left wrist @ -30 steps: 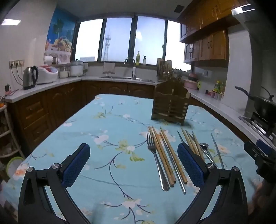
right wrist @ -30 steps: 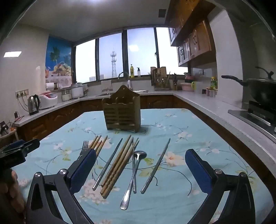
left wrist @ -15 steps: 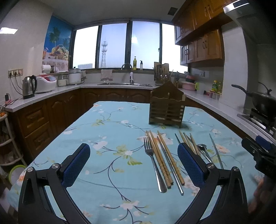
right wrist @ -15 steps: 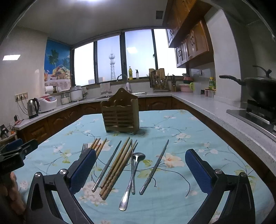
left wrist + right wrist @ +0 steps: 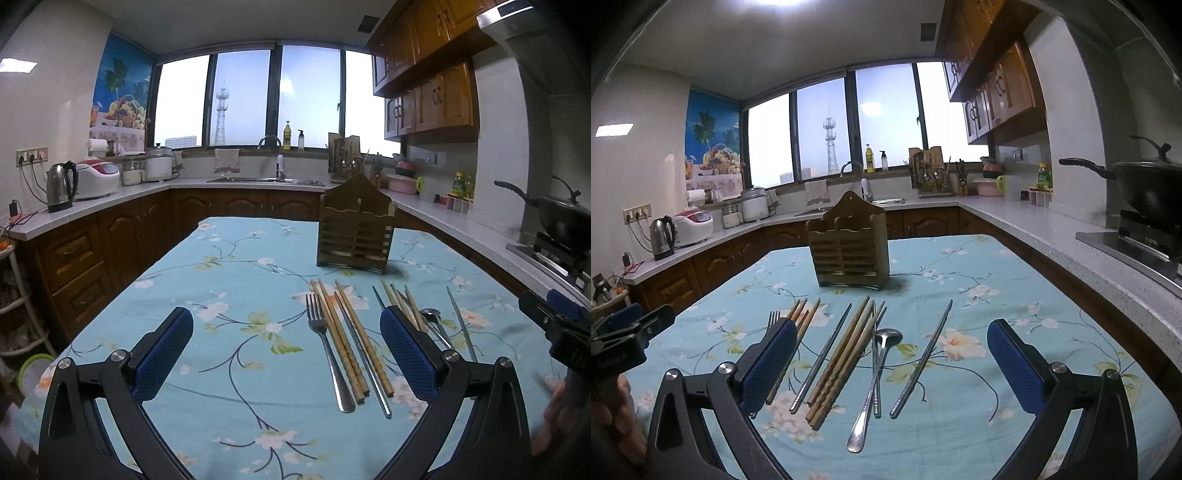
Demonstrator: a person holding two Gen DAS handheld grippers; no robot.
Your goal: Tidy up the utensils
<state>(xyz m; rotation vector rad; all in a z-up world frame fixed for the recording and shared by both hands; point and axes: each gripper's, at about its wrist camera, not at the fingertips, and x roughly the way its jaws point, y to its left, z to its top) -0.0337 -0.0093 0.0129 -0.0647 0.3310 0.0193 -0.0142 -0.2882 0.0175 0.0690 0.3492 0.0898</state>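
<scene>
A wooden slatted utensil holder (image 5: 354, 230) (image 5: 848, 247) stands upright on the blue floral tablecloth (image 5: 229, 295) (image 5: 997, 280). In front of it lie a fork (image 5: 325, 343) (image 5: 772, 318), wooden chopsticks (image 5: 341, 339) (image 5: 846, 358), metal chopsticks (image 5: 364, 358) (image 5: 921, 360) and a spoon (image 5: 877, 373) (image 5: 432, 319) in a rough row. My left gripper (image 5: 286, 354) hovers open over the near left of the row, nothing between its fingers. My right gripper (image 5: 892, 365) hovers open over the spoon and chopsticks, holding nothing.
Dark wooden cabinets with a pale countertop (image 5: 110, 199) wrap around the table. A kettle (image 5: 61, 186) and rice cooker (image 5: 98, 179) stand at the left, a sink (image 5: 266, 180) at the back, a black wok (image 5: 1148, 188) on the stove at the right.
Both cameras have tilted up and pulled back a little, so the holder and utensils sit lower in view. Both grippers stay open and the utensils have not moved.
</scene>
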